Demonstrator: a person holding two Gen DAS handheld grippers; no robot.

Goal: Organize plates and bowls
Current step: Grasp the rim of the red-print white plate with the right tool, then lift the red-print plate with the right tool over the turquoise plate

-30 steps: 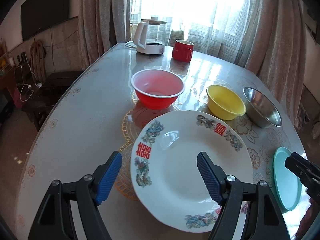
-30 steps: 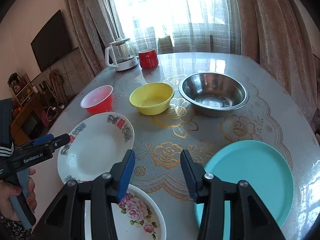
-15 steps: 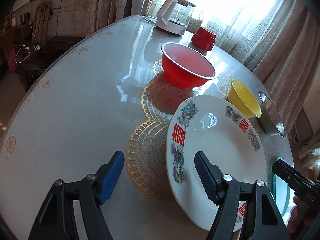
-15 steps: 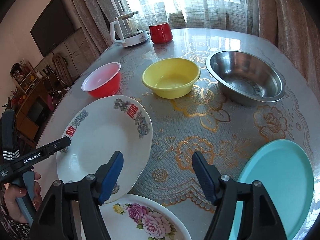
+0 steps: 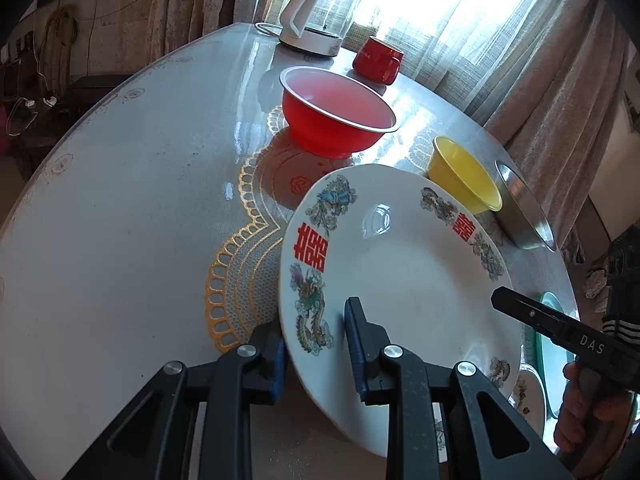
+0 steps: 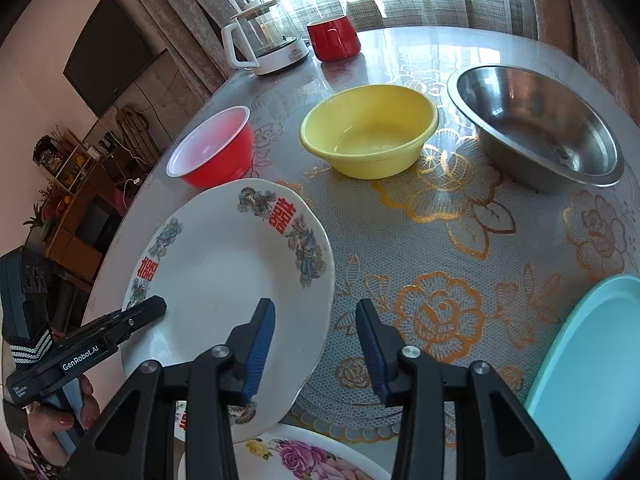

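Observation:
A white plate with red characters and dragon prints point(image 5: 404, 280) point(image 6: 224, 280) is tilted up off the table. My left gripper point(image 5: 316, 344) straddles its left rim, one finger under and one over; it looks shut on the rim, and in the right wrist view its black tip point(image 6: 136, 312) lies on the plate. My right gripper point(image 6: 316, 348) is open over the plate's right edge, holding nothing. A red bowl point(image 5: 336, 112), a yellow bowl point(image 6: 368, 128) and a steel bowl point(image 6: 536, 124) stand behind. A teal plate point(image 6: 592, 364) lies at the right. A floral plate point(image 6: 304, 456) lies under my right gripper.
A glass kettle on a white base point(image 5: 316, 20) and a red mug point(image 5: 378, 60) stand at the table's far edge by the curtains. The table's left part point(image 5: 120, 200) shows bare glossy cloth with a gold lace pattern.
My left gripper moved forward and closed onto the white plate's left rim, and the plate tilted up. My right gripper came nearer to the plate's right edge and stayed open.

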